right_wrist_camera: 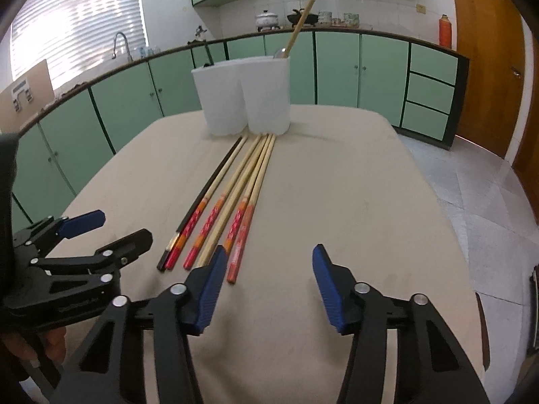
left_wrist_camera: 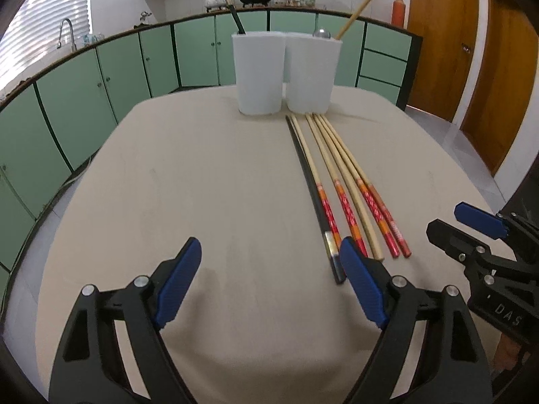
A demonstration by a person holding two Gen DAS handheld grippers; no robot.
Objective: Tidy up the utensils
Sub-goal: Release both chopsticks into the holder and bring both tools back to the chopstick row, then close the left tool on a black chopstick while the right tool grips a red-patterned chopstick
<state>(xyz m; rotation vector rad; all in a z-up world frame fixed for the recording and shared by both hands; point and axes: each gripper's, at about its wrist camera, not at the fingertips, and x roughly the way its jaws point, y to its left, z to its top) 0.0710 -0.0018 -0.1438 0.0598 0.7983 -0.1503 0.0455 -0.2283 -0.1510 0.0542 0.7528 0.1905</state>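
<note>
Several long chopsticks (left_wrist_camera: 340,185) lie side by side on the beige table (left_wrist_camera: 202,185), thin ends toward two white holders (left_wrist_camera: 286,74). One is black (left_wrist_camera: 308,175), the others pale wood, most with red-orange handles. The left holder has a black utensil in it, the right a wooden stick (left_wrist_camera: 357,13) and a metal spoon. My left gripper (left_wrist_camera: 269,269) is open and empty, just left of the handle ends. My right gripper (right_wrist_camera: 266,269) is open and empty, just right of the chopsticks (right_wrist_camera: 235,195). The holders (right_wrist_camera: 242,97) also show in the right wrist view.
Green kitchen cabinets (left_wrist_camera: 84,101) and a counter with pots run behind the table. A wooden door (left_wrist_camera: 471,50) is at the right. The other gripper shows in each view: the right gripper (left_wrist_camera: 478,235) and the left gripper (right_wrist_camera: 101,232). Tiled floor (right_wrist_camera: 471,185) lies beyond the table's right edge.
</note>
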